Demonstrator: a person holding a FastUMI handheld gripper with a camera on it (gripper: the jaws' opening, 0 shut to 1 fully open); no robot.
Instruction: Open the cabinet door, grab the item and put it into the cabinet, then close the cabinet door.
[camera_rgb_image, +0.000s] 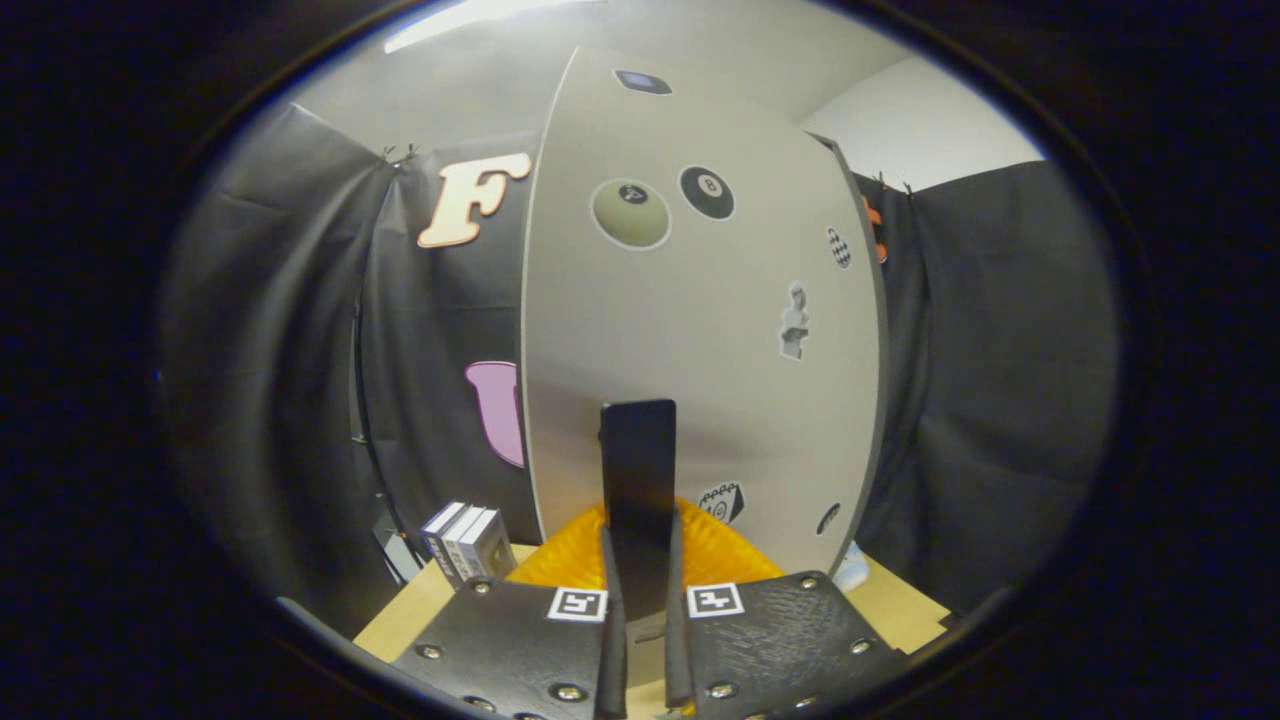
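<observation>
Grey and sticker-dotted, the cabinet door (700, 330) stands directly ahead of the gripper (640, 640), whose fingers are pinched nearly together on the door's dark handle (638, 470). Judging by this, opening has only begun. A small boxed item (468, 540) waits on the surface (410, 610), near left of the cabinet.
</observation>
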